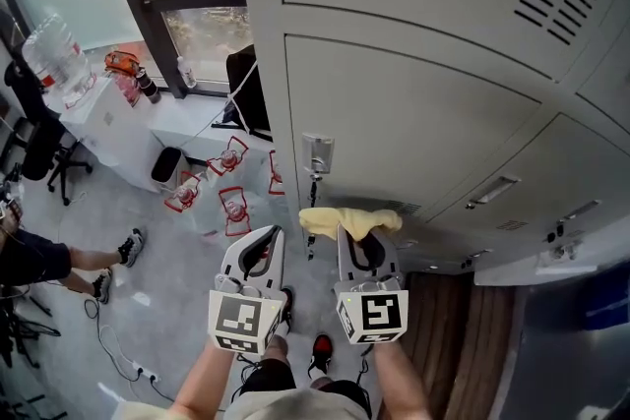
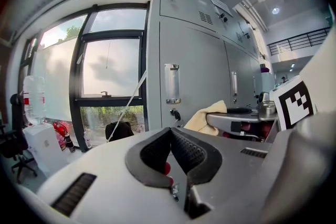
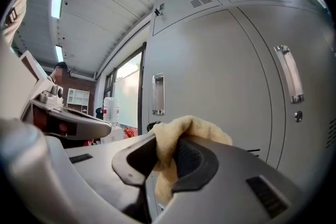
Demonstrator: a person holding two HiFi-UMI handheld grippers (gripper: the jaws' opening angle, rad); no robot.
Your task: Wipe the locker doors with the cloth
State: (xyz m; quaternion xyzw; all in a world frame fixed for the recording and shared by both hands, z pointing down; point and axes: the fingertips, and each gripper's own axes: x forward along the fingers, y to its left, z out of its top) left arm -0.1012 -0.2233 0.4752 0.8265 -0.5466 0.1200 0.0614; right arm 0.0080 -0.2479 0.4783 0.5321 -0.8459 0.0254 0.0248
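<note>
Upper left, a big water jug [image 1: 54,54] tops a white cabinet [image 1: 103,123] beside a black office chair [image 1: 44,152]. Red-framed items [image 1: 233,210] litter the floor [image 1: 167,270] centre-left.

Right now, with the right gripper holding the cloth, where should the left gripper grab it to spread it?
Take the loose flap of the cloth that sticks out left of the right gripper. It hangs free on the side nearest the left gripper. Come in from the left, level with it; that gripper is shut and empty, so open it first.

Overhead and tool-level, lockers [image 1: 413,113] seemingly shared
</note>
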